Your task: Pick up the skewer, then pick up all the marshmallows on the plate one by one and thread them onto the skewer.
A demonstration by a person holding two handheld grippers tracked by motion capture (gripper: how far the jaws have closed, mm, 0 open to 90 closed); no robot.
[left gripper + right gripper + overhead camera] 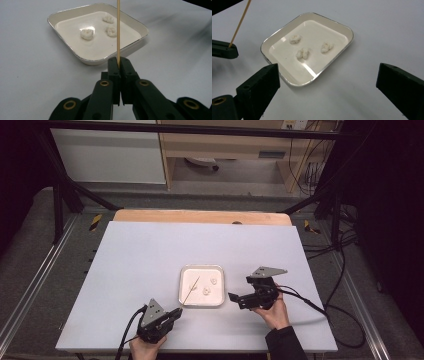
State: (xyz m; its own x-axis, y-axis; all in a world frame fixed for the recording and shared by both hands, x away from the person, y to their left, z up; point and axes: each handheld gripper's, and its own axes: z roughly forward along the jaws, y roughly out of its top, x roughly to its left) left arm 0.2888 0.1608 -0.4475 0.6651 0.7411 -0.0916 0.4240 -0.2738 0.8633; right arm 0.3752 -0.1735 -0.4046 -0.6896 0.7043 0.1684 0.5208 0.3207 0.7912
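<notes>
A white square tray [186,270] sits on the table near the front, with three small white lumps [87,34] inside. My left gripper [178,311] is at the tray's front-left corner, shut on a thin wooden skewer [118,30]. The skewer slants up over the tray [143,31], its tip out of frame in the left gripper view. My right gripper [239,289] hovers just right of the tray, jaws wide open with nothing between them. The right gripper view looks between its gripper [327,72] jaws onto the tray [348,30], the lumps [302,53] and the skewer [239,23].
The white table top [150,250] stretches wide around the tray. A wooden strip [200,216] runs along its far edge. Black frame legs and cables [345,270] stand beyond the table on the right.
</notes>
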